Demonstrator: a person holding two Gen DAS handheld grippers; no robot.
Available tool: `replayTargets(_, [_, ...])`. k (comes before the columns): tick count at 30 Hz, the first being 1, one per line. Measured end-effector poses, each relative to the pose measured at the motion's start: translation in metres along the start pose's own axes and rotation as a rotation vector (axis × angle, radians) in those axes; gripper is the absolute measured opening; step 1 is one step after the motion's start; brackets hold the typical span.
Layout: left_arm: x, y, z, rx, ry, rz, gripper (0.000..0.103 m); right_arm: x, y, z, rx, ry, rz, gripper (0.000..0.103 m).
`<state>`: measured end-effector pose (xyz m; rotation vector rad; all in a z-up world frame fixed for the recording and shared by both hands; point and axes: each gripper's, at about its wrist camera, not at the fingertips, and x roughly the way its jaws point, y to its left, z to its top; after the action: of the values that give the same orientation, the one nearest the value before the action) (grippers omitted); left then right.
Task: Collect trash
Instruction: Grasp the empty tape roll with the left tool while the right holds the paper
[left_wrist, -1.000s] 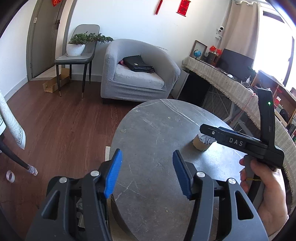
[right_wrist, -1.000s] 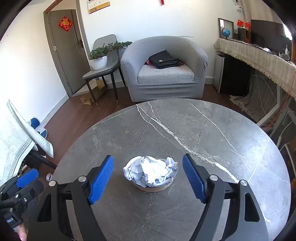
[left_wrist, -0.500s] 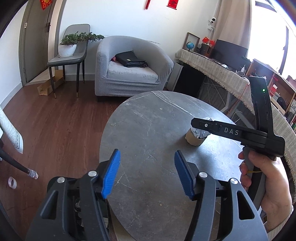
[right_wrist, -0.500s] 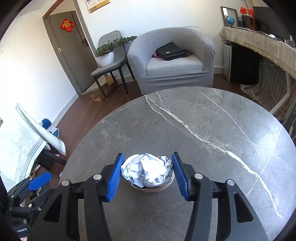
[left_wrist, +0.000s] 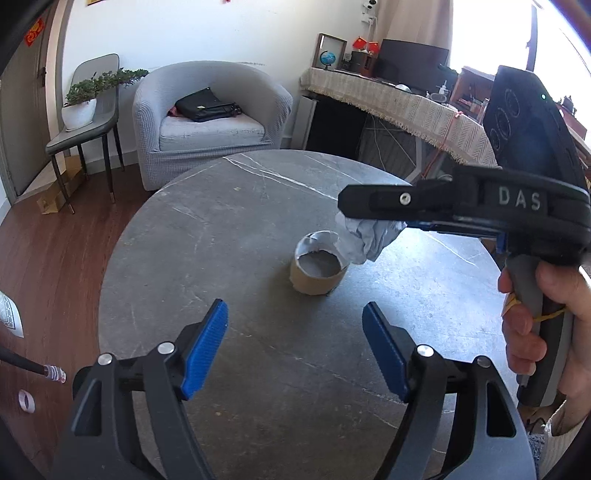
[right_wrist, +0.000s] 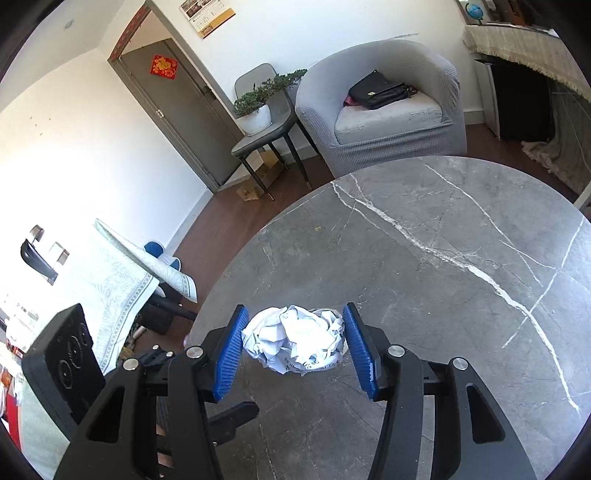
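Note:
A crumpled white paper ball (right_wrist: 295, 341) hangs just above the grey marble table (right_wrist: 443, 295), and my right gripper (right_wrist: 293, 334) is shut on it, both blue pads pressing its sides. In the left wrist view the same paper ball (left_wrist: 365, 238) sits under the right gripper's black body (left_wrist: 461, 206), a little above and right of a low cardboard ring (left_wrist: 317, 271) that stands empty on the table (left_wrist: 221, 240). My left gripper (left_wrist: 293, 321) hovers over the near part of the table, short of the ring. Its jaws are opening and hold nothing.
Beyond the table stand a grey armchair (left_wrist: 207, 122) with a black bag, a chair with a potted plant (left_wrist: 85, 122) and a cloth-covered sideboard (left_wrist: 399, 103). A small tape ring (left_wrist: 26, 400) and a cable end (left_wrist: 53, 373) lie on the wooden floor at left.
The right gripper closed on the paper ball and lifted it out of the cardboard ring. The left gripper came closer to the ring and its jaws spread wider.

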<state>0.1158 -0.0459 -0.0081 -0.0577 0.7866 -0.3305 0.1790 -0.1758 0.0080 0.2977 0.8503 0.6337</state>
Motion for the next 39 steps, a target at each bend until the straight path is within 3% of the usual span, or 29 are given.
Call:
replayTargets(8, [0.023, -0.012, 0.012, -0.011, 0.019, 0.058, 0.079, -0.034, -0.040, 0.000, 0.104, -0.084, -0.009, 0.053])
replayTargets(24, [0.059, -0.026, 0.032, -0.096, 0.081, 0.059, 0.079, -0.049, -0.071, -0.009, 0.144, -0.071, -0.008, 0.054])
replayTargets(26, [0.062, -0.027, 0.034, -0.092, 0.084, 0.066, 0.077, -0.050, -0.073, -0.011, 0.145, -0.066, -0.005, 0.054])
replayTargets(31, [0.063, -0.027, 0.035, -0.107, 0.074, 0.114, 0.052, -0.056, -0.078, -0.013, 0.144, -0.068, -0.007, 0.054])
replayTargets(39, [0.053, -0.025, 0.030, -0.124, 0.057, 0.083, 0.050, -0.059, -0.079, -0.013, 0.159, -0.075, 0.000, 0.054])
